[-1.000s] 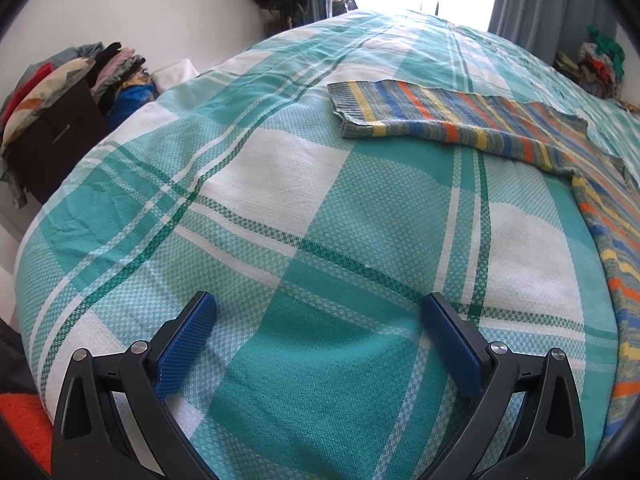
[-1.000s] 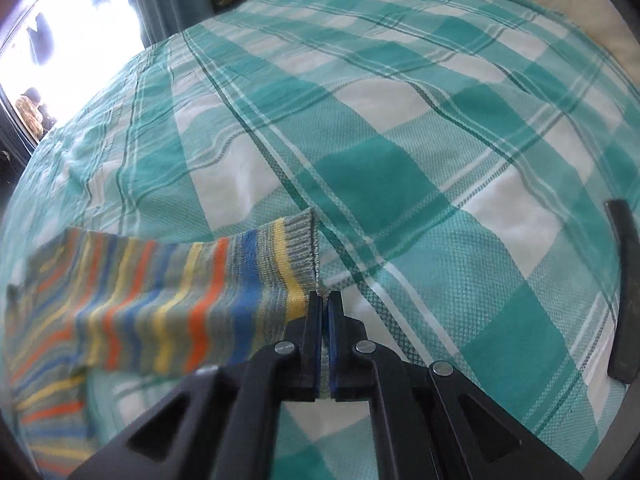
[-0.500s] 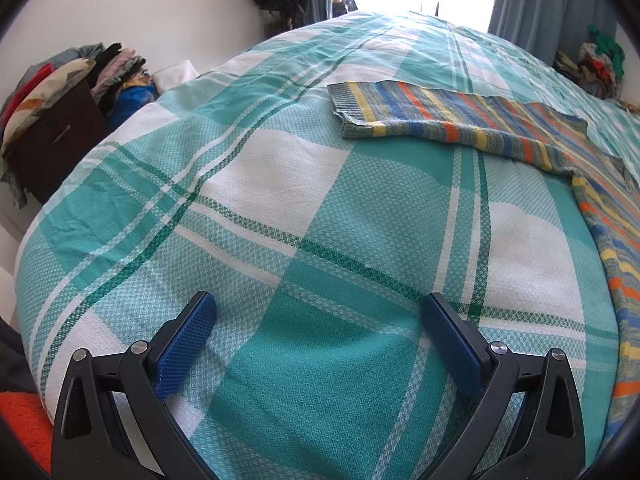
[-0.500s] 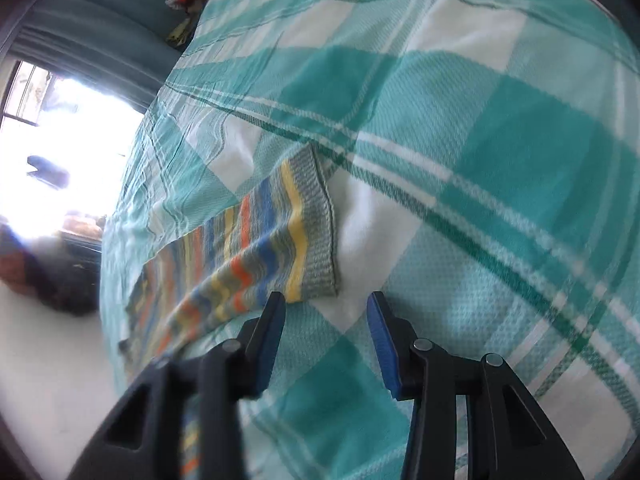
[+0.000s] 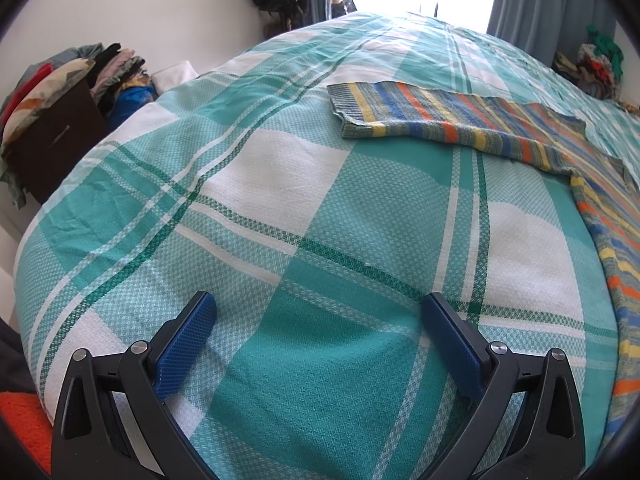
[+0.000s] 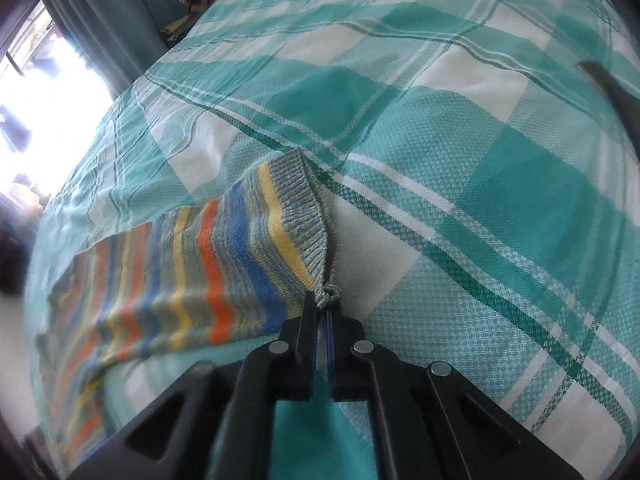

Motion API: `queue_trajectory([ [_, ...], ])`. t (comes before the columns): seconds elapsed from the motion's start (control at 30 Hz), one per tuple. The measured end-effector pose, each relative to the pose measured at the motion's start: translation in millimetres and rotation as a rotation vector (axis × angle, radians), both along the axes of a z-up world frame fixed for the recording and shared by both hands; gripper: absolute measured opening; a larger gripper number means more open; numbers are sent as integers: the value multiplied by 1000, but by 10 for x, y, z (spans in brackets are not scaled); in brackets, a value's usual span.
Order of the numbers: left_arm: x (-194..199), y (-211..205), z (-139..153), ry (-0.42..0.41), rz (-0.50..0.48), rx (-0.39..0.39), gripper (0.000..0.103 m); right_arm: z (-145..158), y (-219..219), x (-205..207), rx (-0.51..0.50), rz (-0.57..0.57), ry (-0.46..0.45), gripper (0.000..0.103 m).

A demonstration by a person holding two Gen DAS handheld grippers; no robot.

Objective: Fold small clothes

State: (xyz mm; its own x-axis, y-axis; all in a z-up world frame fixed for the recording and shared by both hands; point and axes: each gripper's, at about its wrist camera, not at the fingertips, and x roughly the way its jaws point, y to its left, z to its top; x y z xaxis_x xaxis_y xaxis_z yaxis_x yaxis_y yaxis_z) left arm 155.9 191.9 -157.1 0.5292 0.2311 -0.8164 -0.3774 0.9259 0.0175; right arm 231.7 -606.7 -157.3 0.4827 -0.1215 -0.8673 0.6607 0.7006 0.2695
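A striped knit sweater (image 5: pixel 460 120) in grey, blue, yellow and orange lies on the teal plaid bedspread (image 5: pixel 280 208). In the left wrist view one sleeve stretches across the far middle and the body runs down the right edge. My left gripper (image 5: pixel 320 316) hovers open over bare bedspread, well short of the sweater. In the right wrist view my right gripper (image 6: pixel 322 306) is shut on the corner of the sleeve's (image 6: pixel 224 252) grey ribbed cuff (image 6: pixel 304 208); a small bunch of knit pokes out above the fingertips and the cuff edge is pulled taut.
A dark cabinet (image 5: pixel 52 140) stacked with folded clothes stands left of the bed. Curtains (image 5: pixel 552 0) and a bright window lie beyond the far end, with a pile of colourful clothes (image 5: pixel 596 64) at the right. A dark object (image 6: pixel 612 88) lies on the bedspread at the right edge.
The right gripper let go of the cuff, opened beside it, rolled, and has shut again on the cuff's corner. The left gripper has stayed still and open.
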Motion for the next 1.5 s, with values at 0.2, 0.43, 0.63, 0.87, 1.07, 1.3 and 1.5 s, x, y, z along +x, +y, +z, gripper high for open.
queue_trajectory([
  [0.2, 0, 1, 0, 0, 0, 1, 103, 138, 85, -240, -132, 66, 52, 21],
  [0.43, -17, -19, 44, 4, 1, 5, 102, 720, 660, -1175, -336, 174, -54, 57],
  [0.63, -101, -340, 322, -45, -134, -122, 102, 1180, 1847, -1571, -381, 421, -309, 83],
  [0.87, 356, -717, 491, -38, -222, -72, 102, 896, 3000, -1431, -326, 691, -358, 84],
  [1.07, 435, -817, -9, -10, -248, -60, 103, 688, 3272, -1264, -336, 790, -336, 84],
  [1.3, 316, -771, 19, -47, -222, -76, 103, 39, 3253, -1238, -344, 788, -110, 91],
  [1.5, 358, -790, 21, -28, -224, -61, 103, -25, 3203, -1252, -362, 753, -120, 102],
])
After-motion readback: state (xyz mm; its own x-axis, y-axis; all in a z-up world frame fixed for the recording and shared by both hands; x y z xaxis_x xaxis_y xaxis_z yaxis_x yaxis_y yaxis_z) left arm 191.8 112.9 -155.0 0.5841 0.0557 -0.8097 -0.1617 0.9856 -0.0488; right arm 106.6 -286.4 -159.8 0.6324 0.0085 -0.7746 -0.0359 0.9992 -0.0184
